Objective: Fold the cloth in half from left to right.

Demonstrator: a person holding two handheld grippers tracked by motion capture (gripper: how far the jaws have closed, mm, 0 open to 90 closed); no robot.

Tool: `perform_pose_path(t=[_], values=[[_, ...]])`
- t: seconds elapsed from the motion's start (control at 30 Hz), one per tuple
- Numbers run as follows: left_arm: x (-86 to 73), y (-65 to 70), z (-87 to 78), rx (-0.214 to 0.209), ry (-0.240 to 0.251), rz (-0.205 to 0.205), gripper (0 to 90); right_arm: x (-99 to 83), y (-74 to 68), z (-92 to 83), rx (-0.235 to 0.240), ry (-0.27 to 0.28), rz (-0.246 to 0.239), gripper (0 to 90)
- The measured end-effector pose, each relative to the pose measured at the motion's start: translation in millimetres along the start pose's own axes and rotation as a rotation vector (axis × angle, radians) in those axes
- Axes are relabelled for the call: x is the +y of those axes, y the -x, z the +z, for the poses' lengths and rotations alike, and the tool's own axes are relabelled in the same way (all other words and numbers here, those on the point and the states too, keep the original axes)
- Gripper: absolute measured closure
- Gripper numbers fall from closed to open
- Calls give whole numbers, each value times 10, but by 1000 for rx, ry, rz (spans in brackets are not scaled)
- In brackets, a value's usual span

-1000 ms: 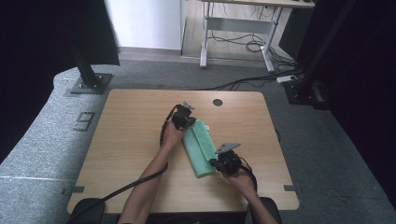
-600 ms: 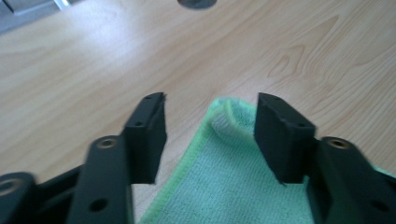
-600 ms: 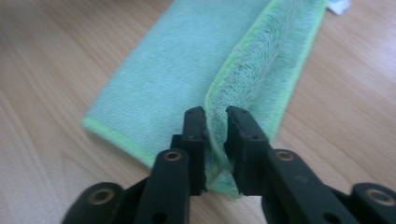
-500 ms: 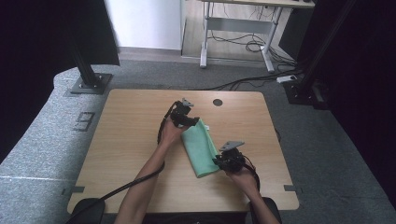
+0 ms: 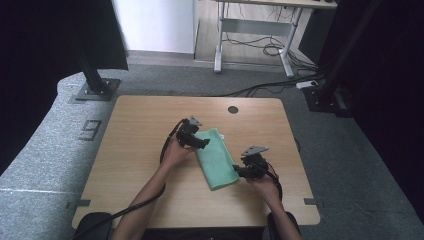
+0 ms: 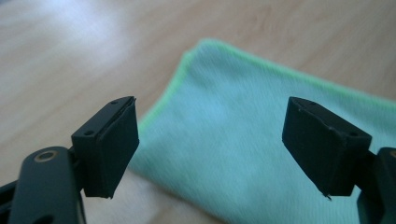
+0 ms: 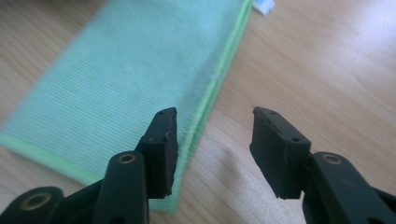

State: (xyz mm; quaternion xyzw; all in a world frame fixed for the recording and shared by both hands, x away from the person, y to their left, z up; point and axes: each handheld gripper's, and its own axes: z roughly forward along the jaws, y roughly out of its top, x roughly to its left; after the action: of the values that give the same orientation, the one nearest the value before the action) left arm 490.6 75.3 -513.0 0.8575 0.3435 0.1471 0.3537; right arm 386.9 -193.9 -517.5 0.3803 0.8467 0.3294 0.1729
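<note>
Nearest you, at the lower right of the high view, your right tool (image 5: pixel 241 171) sits just off the near right corner of the folded mint-green microfibre cloth with the brighter green hem (image 5: pixel 216 157). Its jaws have just been opening and now stand apart with nothing between them; in the right gripper view (image 7: pixel 212 135) the left jaw hangs over the hemmed edge of the cloth (image 7: pixel 126 70) and the right jaw over bare wood.

The cloth lies flat as a long strip in the middle of the light wooden tabletop (image 5: pixel 135 150), slanting from the centre of the frame down toward the lower right.

A little farther up, at the cloth's far left corner, your left tool (image 5: pixel 204 143) has also just been opening. In the left gripper view (image 6: pixel 212 149) its jaws are wide apart and clamp nothing, with the cloth (image 6: pixel 243 140) spread below them.

Toward the upper edge of the tabletop, a small round dark cable hole (image 5: pixel 233 109) lies well apart from the cloth.
</note>
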Motion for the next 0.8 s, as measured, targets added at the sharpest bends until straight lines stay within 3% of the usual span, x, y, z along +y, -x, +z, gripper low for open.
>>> perform_pose_path(t=[0.2, 0.43, 0.5, 0.6, 0.8], values=[[-209, 40, 25, 14, -34, 4, 172, -63, 40, 115, 5, -47, 7, 456], [-359, -24, 13, 62, -62, -15, 164, -53, -63, 183, 26, -54, -23, 438], [-362, -31, -4, 64, -53, -22, 172, -45, -106, 199, 36, -54, -31, 439], [-346, 31, -73, 26, -22, -27, 173, -30, -155, 213, 40, -51, -43, 438], [-420, 161, -59, 24, -62, 11, 170, -20, -215, 225, 51, -48, -55, 432]])
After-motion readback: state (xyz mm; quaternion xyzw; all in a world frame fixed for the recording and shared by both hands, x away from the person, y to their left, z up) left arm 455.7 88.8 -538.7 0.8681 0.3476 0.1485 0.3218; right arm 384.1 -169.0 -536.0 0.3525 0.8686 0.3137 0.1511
